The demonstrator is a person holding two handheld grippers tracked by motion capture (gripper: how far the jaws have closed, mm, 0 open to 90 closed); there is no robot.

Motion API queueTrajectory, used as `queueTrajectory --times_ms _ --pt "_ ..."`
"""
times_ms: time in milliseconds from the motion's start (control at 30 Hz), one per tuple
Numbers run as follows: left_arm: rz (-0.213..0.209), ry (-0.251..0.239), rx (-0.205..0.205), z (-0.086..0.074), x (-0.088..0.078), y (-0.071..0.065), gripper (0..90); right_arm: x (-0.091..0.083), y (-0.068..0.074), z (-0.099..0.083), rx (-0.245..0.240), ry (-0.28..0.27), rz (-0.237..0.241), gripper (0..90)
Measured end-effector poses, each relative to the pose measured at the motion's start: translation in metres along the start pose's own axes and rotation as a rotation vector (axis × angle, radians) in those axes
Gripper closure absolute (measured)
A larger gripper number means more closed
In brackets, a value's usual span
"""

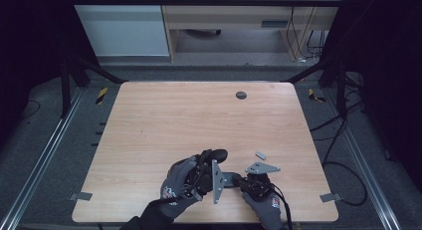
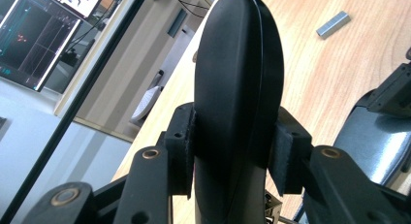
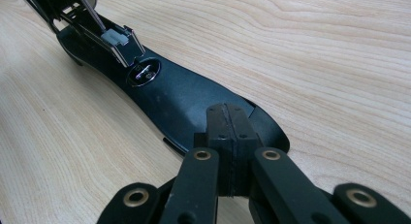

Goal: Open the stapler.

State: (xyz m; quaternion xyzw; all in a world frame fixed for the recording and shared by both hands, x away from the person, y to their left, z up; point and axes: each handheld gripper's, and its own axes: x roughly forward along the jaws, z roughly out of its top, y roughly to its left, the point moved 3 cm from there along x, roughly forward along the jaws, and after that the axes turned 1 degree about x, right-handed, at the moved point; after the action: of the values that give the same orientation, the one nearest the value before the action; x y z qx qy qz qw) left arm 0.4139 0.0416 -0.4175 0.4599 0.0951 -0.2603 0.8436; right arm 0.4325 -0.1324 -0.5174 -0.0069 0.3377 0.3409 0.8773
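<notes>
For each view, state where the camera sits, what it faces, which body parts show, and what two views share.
High view: above the person's side, looking forward and down on the table; left hand and right hand show.
Left gripper view: on the left gripper, facing the stapler lid between its pads.
Right gripper view: on the right gripper, facing the stapler base.
Shared: staple strip, in high and left gripper views.

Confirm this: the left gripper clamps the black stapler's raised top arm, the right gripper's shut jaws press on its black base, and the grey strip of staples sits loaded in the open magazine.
Wrong on the staples. The high view shows the grey strip of staples lying loose on the wooden table, beyond the right gripper. The rest stands: left gripper clamps the top arm, right presses the base.
</notes>
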Motion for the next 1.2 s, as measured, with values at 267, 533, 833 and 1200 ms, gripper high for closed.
queueTrajectory --times_ms 267,533,833,1200 --pt "0.014 -0.018 -0.037 -0.004 -0.006 0.008 58.9 0.0 0.0 0.0 -0.002 0.0 -0.004 90.0" --pt "0.02 -0.028 -0.06 -0.007 -0.012 0.014 59.1 0.0 0.0 0.0 0.005 0.0 0.0 90.0" --pt "0.02 -0.041 -0.116 -0.012 -0.017 0.024 59.1 0.0 0.0 0.0 0.005 0.0 -0.001 90.0" --pt "0.019 -0.051 -0.168 -0.018 -0.023 0.034 59.2 0.0 0.0 0.0 0.001 0.002 -0.004 90.0"
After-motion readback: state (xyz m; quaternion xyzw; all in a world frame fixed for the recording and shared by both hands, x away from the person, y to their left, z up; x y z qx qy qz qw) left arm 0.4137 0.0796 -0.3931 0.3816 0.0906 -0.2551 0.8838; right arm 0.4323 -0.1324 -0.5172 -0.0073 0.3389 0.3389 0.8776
